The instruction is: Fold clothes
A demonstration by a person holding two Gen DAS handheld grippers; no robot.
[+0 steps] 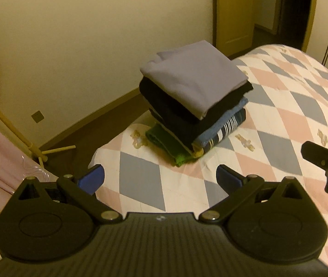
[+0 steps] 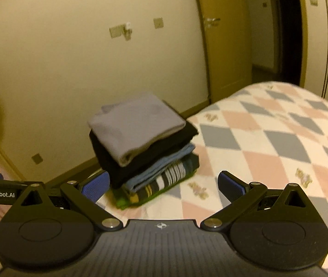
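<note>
5 folded garments sit in 1 stack (image 1: pixel 193 106) near the corner of the bed (image 1: pixel 290 106), close to the wall: a grey knit top (image 1: pixel 193 80) uppermost, then a thick black piece (image 1: pixel 175 115), a light blue one (image 1: pixel 223 124), a navy one with white and yellow stripes (image 1: pixel 226 131), and a bright green one (image 1: pixel 166 143) at the bottom. So the clothes in view already lie folded; whether more remain off camera cannot be told.

The left gripper (image 1: pixel 160 177) and the right gripper (image 2: pixel 164 182) both hang just short of the stack with fingers spread wide and nothing between their blue ribbed pads (image 1: pixel 92 177).

The pile leans a little, its layers offset, and the soft jersey looks slippery against the heavier black fabric. Should it need squaring, my judgement is to press in evenly from 2 opposite sides, low down, rather than nudging the top alone, which could slide off. The quilted diamond-check cover is soft and yielding, so the base may tilt under a push.
</note>
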